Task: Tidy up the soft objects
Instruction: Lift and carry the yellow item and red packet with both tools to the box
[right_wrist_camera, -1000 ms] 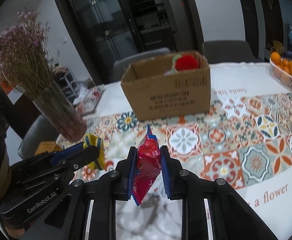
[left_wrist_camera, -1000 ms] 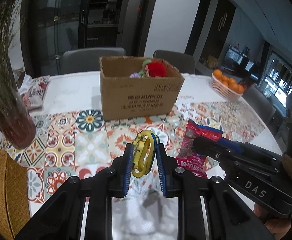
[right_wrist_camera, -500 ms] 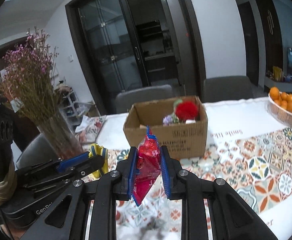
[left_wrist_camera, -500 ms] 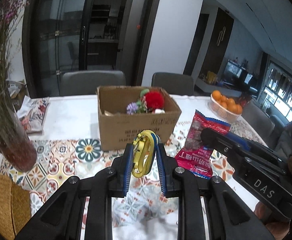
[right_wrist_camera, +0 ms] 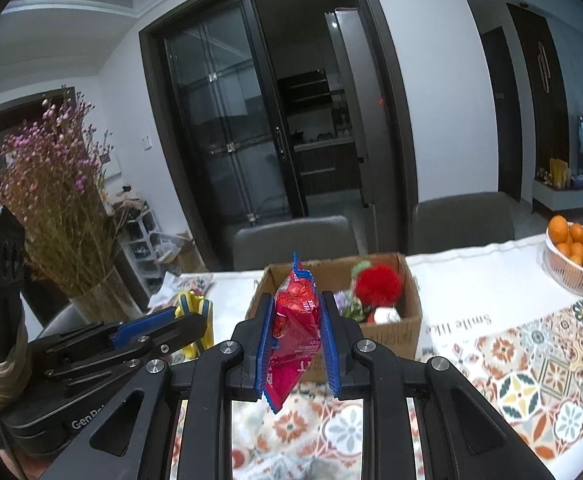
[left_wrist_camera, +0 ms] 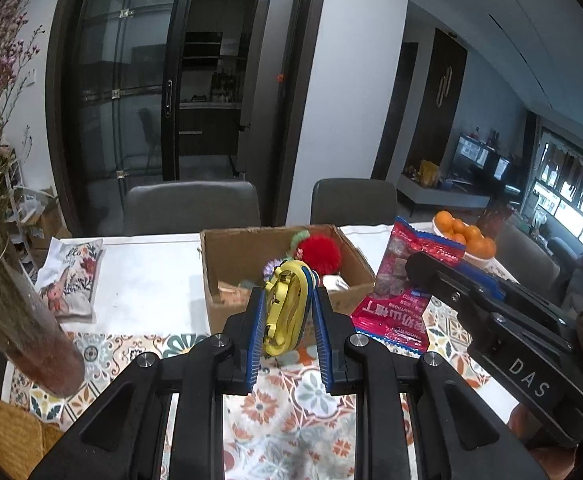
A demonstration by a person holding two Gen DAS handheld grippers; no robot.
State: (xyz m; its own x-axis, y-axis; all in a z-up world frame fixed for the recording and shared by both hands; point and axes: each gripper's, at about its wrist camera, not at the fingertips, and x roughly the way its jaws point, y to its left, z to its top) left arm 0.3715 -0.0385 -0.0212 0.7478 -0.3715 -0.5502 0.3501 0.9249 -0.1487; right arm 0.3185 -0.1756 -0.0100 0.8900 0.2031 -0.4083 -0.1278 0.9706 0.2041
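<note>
Aloft, both grippers carried loads: left gripper point(left_wrist_camera: 287, 314) jaws clamped on a yellow soft toy point(left_wrist_camera: 285, 304), right gripper point(right_wrist_camera: 296, 340) jaws clamped on a red snack packet point(right_wrist_camera: 294, 332) held edge-up. Cardboard box point(left_wrist_camera: 227, 256) sat dead ahead toward the desk's far edge, open top facing up; left load appeared nearer its rim.

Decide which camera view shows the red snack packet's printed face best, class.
The left wrist view: the red snack packet shows its broad printed face there, with the right hand-held gripper gripping it. The right wrist view shows it edge-on between blue pads.
</note>
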